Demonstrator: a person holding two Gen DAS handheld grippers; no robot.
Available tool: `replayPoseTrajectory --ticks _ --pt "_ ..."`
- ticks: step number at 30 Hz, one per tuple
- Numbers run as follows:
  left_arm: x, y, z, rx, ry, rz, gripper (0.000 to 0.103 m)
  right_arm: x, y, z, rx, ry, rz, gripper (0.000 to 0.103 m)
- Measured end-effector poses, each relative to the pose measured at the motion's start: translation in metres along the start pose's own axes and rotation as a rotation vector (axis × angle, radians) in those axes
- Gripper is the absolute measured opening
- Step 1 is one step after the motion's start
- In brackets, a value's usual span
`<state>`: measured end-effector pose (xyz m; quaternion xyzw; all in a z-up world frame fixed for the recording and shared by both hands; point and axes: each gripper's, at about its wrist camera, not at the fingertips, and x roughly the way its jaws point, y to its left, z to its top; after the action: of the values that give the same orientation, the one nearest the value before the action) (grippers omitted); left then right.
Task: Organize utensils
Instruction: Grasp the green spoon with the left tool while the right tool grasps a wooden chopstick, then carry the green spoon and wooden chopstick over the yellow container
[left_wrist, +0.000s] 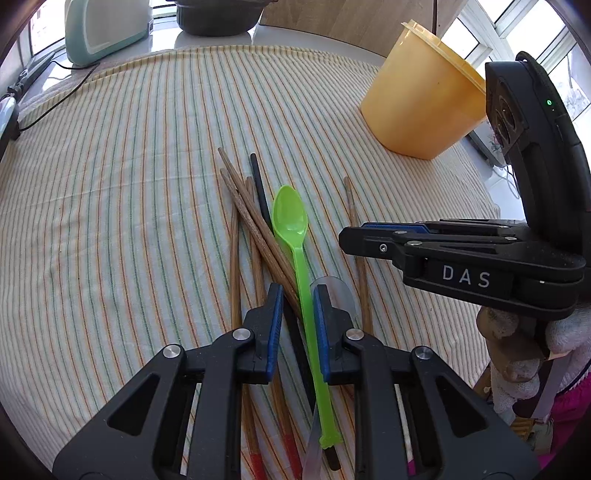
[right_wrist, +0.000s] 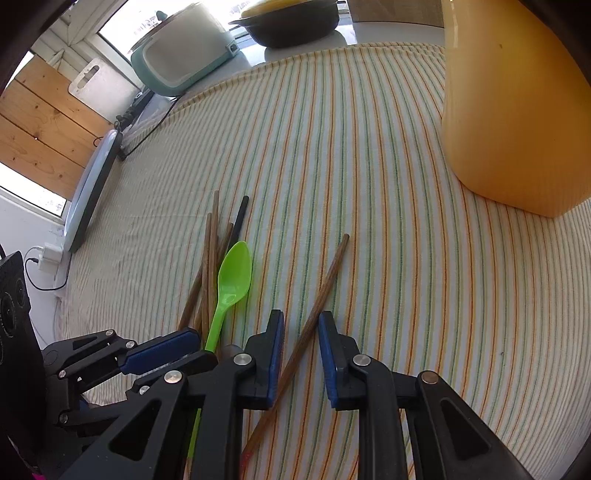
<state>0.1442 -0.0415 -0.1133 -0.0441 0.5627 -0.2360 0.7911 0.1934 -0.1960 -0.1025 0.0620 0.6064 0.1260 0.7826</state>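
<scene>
Green plastic spoon (left_wrist: 291, 218) lies on the striped cloth (left_wrist: 129, 177), in front of the yellow tub (left_wrist: 421, 107); its thin handle runs between the fingers of the left gripper (left_wrist: 298, 291), which is partly open and not squeezing it; brown chopsticks (left_wrist: 255, 218) and a black one (left_wrist: 258, 184) lie in a pile beside the spoon; one more brown chopstick (right_wrist: 317, 299) lies alone on the tub side of the spoon, between the fingers of the right gripper (right_wrist: 301, 319), which is partly open too and holds nothing.

Both grippers (left_wrist: 297, 317) (right_wrist: 300, 345) are black plastic with blue pads and silver screws. One bears white "DAS" lettering and a green light. The hand (left_wrist: 524, 354) wears a white knit glove.
</scene>
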Motion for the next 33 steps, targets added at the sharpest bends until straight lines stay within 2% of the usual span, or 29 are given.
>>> replayPoseTrajectory --ticks 3,7,10,13,22,33 --pt "0.000 0.001 0.002 -0.001 -0.013 0.007 0.006 0.002 0.005 0.002 -0.022 0.007 -0.023 0.019" --pt "0.000 0.005 0.003 -0.008 -0.024 0.003 0.004 0.005 0.014 0.004 -0.064 0.016 -0.060 0.019" --pt "0.000 0.009 0.002 -0.017 -0.033 0.001 0.004 0.007 0.020 0.004 -0.104 0.013 -0.095 0.010" --pt "-0.003 0.013 -0.001 -0.023 -0.040 -0.002 0.004 0.008 0.022 0.005 -0.132 0.011 -0.101 0.009" --pt "-0.018 0.020 -0.006 -0.045 -0.072 -0.012 0.004 0.001 0.013 0.006 -0.090 -0.006 -0.036 0.004" --pt "-0.040 0.022 -0.004 -0.059 -0.125 -0.036 0.004 -0.043 0.006 0.000 -0.127 -0.133 0.012 0.004"
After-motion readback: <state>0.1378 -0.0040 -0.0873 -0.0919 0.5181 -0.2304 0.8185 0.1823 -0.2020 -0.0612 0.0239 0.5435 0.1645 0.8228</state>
